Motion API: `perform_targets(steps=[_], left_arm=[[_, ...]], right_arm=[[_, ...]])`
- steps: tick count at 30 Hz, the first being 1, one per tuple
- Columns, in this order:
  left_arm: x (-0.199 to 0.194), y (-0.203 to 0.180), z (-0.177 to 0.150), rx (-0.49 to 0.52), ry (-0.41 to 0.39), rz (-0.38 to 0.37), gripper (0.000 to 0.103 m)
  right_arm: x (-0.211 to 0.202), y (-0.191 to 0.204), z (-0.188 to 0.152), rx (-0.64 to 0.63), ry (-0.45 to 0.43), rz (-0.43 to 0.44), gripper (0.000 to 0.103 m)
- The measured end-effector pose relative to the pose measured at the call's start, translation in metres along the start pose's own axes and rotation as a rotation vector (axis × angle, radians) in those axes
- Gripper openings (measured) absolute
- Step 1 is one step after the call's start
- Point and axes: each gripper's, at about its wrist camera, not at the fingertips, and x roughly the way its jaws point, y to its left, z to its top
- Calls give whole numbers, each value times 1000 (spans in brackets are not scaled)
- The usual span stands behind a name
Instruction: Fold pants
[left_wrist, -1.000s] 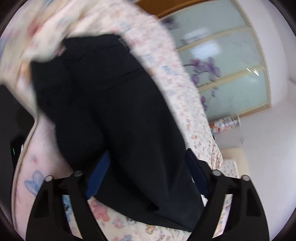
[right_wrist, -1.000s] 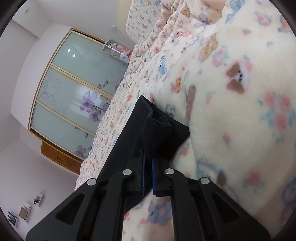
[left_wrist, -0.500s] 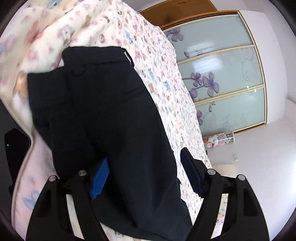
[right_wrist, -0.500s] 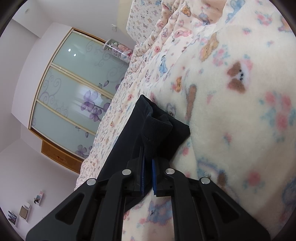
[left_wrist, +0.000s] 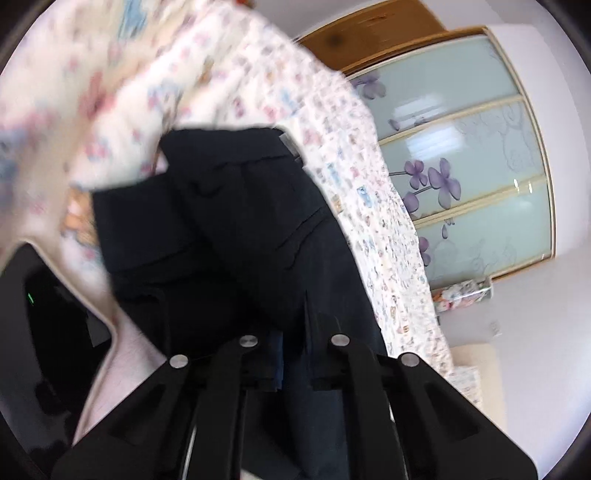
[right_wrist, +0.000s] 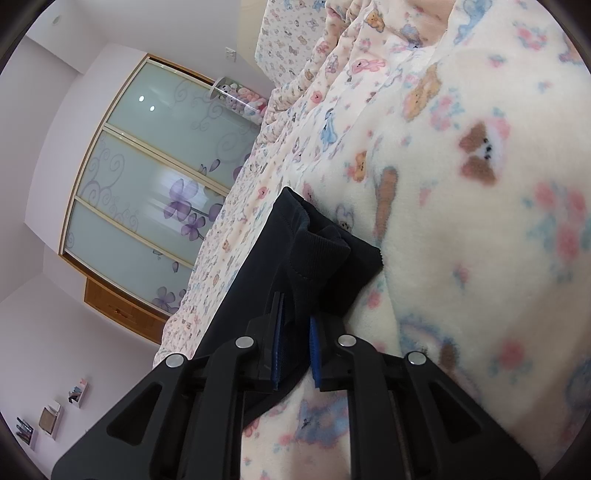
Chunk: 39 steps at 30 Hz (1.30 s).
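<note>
The left gripper (left_wrist: 291, 354) is clamped on dark cloth, while the right gripper (right_wrist: 293, 350) points slightly downward, its jaws easing apart around cloth.

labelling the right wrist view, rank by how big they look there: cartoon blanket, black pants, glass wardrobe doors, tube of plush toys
1. cartoon blanket, close to the lens, so unsure
2. glass wardrobe doors
3. black pants, partly hidden behind the right gripper, so its rank against the doors is unsure
4. tube of plush toys

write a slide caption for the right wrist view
Right hand-held gripper opening around black pants on a patterned blanket.
</note>
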Motion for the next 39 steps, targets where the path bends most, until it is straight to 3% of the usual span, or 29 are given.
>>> perform_targets(steps=[4, 6, 10, 12, 13, 16, 17, 18, 20, 22, 23, 25, 27, 31, 34, 39], left_arm=[[-26, -13, -8, 95, -49, 16, 8], [-32, -14, -14, 149, -60, 68, 8], [-17, -8, -27, 259, -63, 256, 9], [-11, -12, -37, 340, -81, 328, 11], [-13, -20, -41, 380, -102, 342, 15], [-30, -32, -41, 408, -141, 305, 47], [-38, -35, -41, 411, -164, 289, 51], [-47, -36, -42, 412, -189, 277, 55], [-65, -44, -48, 431, -295, 285, 81], [-84, -54, -64, 489, -396, 225, 85], [-87, -60, -72, 521, -401, 192, 87], [-81, -70, -85, 576, -350, 116, 93], [-57, -78, -98, 602, -215, 38, 93], [-9, -66, -113, 554, -25, 21, 93], [11, -52, -118, 563, -7, 45, 93], [13, -45, -127, 616, -29, 3, 101]], right_arm=[[0, 0, 0, -1, -1, 1, 13], [0, 0, 0, -1, -1, 0, 13], [0, -1, 0, 3, 2, 5, 14], [-1, 0, 1, 5, 6, 14, 25], [-2, 1, 2, 6, 15, 16, 32], [-14, 9, 5, 13, 14, 2, 48], [-21, 11, 5, 20, -3, 5, 55], [-32, 13, 5, 33, -37, 7, 56], [-47, 17, 3, 57, -72, 24, 57], [-48, 26, -2, 48, -35, 68, 57], [-43, 37, -8, 20, 27, 98, 56], [-29, 52, -21, -2, 137, 142, 51], [-7, 68, -44, 4, 286, 219, 47], [29, 96, -93, -22, 511, 277, 39], [54, 110, -122, -26, 632, 285, 38], [66, 106, -133, -22, 662, 228, 34]])
